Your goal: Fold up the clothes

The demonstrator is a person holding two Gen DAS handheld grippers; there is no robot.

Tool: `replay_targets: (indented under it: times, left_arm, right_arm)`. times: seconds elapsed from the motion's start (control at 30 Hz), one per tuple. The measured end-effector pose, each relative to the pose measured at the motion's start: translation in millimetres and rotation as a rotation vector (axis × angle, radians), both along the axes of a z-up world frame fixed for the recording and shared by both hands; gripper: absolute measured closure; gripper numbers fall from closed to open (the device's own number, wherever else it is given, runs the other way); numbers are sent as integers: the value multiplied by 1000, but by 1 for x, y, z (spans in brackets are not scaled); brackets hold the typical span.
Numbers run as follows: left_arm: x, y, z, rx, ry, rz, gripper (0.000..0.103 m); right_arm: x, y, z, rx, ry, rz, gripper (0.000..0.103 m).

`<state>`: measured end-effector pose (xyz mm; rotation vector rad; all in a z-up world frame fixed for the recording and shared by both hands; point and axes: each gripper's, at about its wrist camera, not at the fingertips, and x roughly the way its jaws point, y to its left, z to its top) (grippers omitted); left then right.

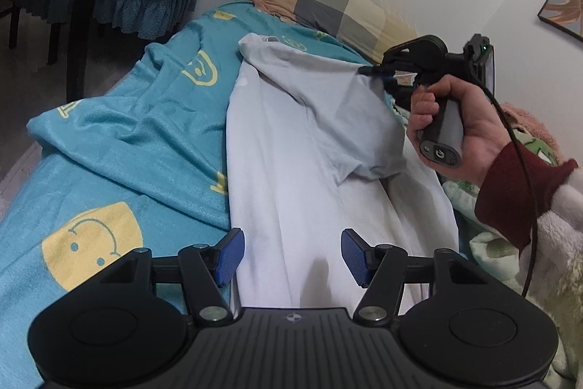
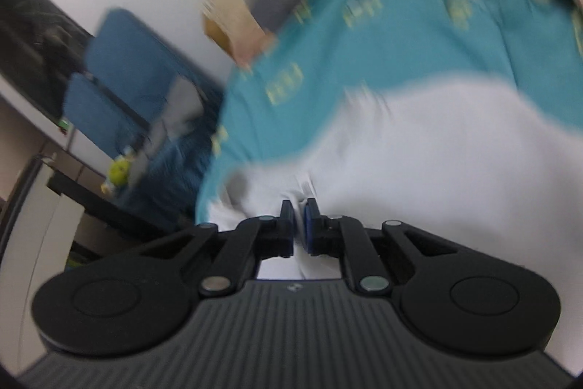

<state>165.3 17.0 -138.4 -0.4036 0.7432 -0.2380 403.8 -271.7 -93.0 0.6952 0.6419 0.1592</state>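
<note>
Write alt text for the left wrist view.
The right gripper, held in a hand, pinches a sleeve of the white shirt lying on a teal smiley-print blanket. The left gripper hovers open above the shirt's lower part.

Motion blur is smearing the teal bedsheet (image 2: 364, 61) and pillow (image 2: 233, 17) in the right wrist view, obscuring their patterns.

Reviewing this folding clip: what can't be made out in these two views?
- Right wrist view: motion blur smears the teal blanket and the room; its print is unreadable.
- Left wrist view: the right tongs tips sit against the white shirt; how much cloth they pinch is hidden.
- Left wrist view: the shirt's near hem is hidden behind the left tongs.
- Left wrist view: the right shirt edge is hidden by the hand.
</note>
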Motion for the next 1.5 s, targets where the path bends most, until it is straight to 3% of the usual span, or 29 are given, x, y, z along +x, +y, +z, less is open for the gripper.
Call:
replay_targets:
  times: [0.17,0.27,0.3,0.33,0.4,0.43,0.67,0.8,0.9,0.97,1.1,1.17,1.33,1.5]
  left_arm:
    - [2,-6,-2,49,-10,-10,42]
    - [4,-10,-4,77,-12,-23,42]
    - [4,-10,-4,82,-15,-28,42]
    - [4,-11,-3,88,-19,-29,42]
    - [5,-16,-3,133,-23,-31,42]
    - [5,-18,-2,150,-27,-41,42]
    - [-11,-29,15,233,-86,-67,42]
    - [-26,-26,30,207,-91,-44,41]
    - [-41,-21,40,171,-88,-15,41]
    - [-49,-21,44,178,-89,-7,41]
    - [-53,-23,46,198,-84,1,40]
    - [-49,-25,43,202,-78,7,40]
    - [-35,-26,31,199,-50,7,41]
    - [-20,-27,19,171,-24,-5,41]
  right_arm:
    - [30,3,-14,-142,32,-25,92]
    - [31,-4,-21,-107,59,4,89]
    - [28,-7,-21,-97,68,14,78]
    - [20,-10,-19,-95,70,13,61]
    - [-2,-16,-12,-81,60,9,46]
    - [-16,-21,-7,-69,55,11,45]
    - [-140,-57,40,-50,32,-24,45]
    - [-200,-83,55,-20,27,-108,45]
    - [-220,-109,48,71,59,-206,46]
    - [-225,-126,30,182,90,-264,46]
    - [-218,-145,-13,289,172,-337,65]
    - [-209,-149,-31,303,202,-365,71]
    - [-179,-154,-69,300,251,-414,71]
    - [-148,-150,-82,234,209,-380,74]
